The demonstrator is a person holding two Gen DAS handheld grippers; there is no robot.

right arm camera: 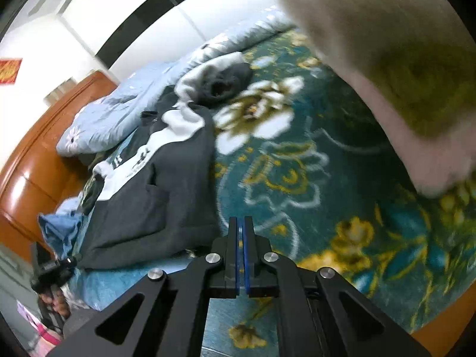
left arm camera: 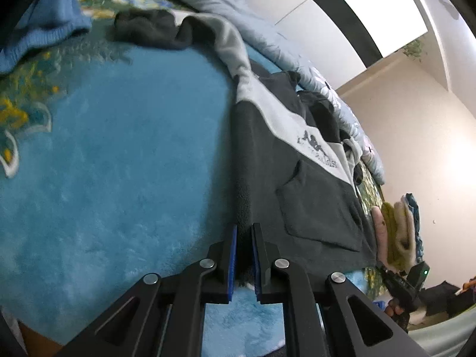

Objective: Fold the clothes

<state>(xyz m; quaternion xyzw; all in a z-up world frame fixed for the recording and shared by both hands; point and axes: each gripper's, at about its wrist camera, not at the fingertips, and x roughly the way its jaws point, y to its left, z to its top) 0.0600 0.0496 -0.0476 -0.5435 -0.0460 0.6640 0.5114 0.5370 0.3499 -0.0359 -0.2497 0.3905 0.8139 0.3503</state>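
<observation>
Left wrist view: left claw [left arm camera: 244, 255] is closed on the bottom hem corner of the hoodie [left arm camera: 300, 178], dark fleece pinched between the blue pads. The hoodie lies flat on the bed, on a blue floral blanket [left arm camera: 125, 154], front up, pouch pocket [left arm camera: 318, 208] showing, pale chest band above it, one sleeve [left arm camera: 166, 29] trailing off toward the far end. It looks like thick, soft, limp fleece, fairly weighty for cloth; it should drape and sag from any pinch rather than slip, so hem corners and shoulder seams are the likely best holds. A blue knit [left arm camera: 44, 26] sits at the far left, well apart; broad bare blanket left of the hoodie gives room to fold over. A quilt [left arm camera: 267, 29] bunches along the hoodie's far side. Right wrist view: right claw [right arm camera: 241, 253] is shut, pads together, just beside the hoodie's other hem corner; whether a thin edge is caught cannot be told. A folded pile [right arm camera: 401, 83] looms close at upper right. Open blanket lies ahead; the wooden bed frame [right arm camera: 35, 154] bounds the left side.
</observation>
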